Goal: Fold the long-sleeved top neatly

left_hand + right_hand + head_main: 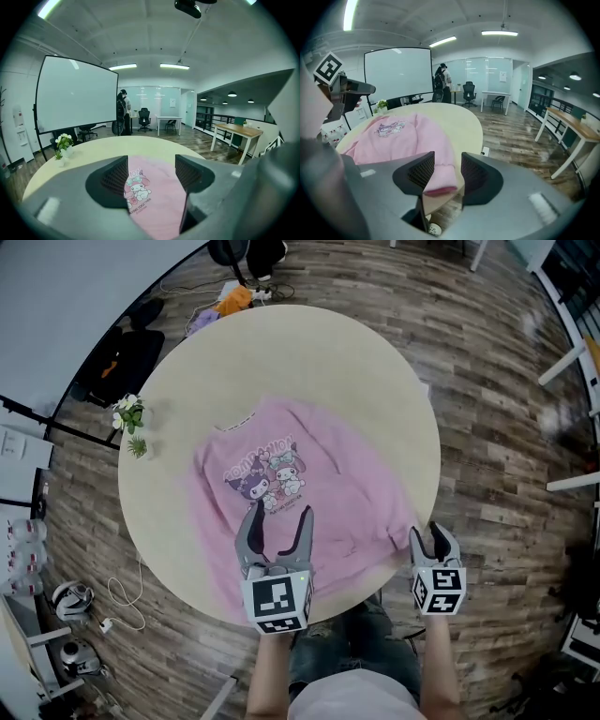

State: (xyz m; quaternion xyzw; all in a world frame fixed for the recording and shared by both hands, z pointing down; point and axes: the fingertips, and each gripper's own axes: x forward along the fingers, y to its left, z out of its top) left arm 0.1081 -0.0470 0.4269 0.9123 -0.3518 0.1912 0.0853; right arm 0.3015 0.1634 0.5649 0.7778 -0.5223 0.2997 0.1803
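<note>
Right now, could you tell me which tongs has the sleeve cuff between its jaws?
The right tongs: the pink cuff sits between its open jaws; the left tongs frame the printed front.

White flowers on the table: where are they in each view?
Head view: white flowers at the table's left edge, left of the pink top.
Left gripper view: flowers at lower left, on the table.
Right gripper view: flowers small, left of centre, beyond the top.
Shared landmark: the top's cartoon print.

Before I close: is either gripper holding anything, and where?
Nothing held. Left gripper open over the pink long-sleeved top; right gripper open, sleeve cuff between its jaws.
</note>
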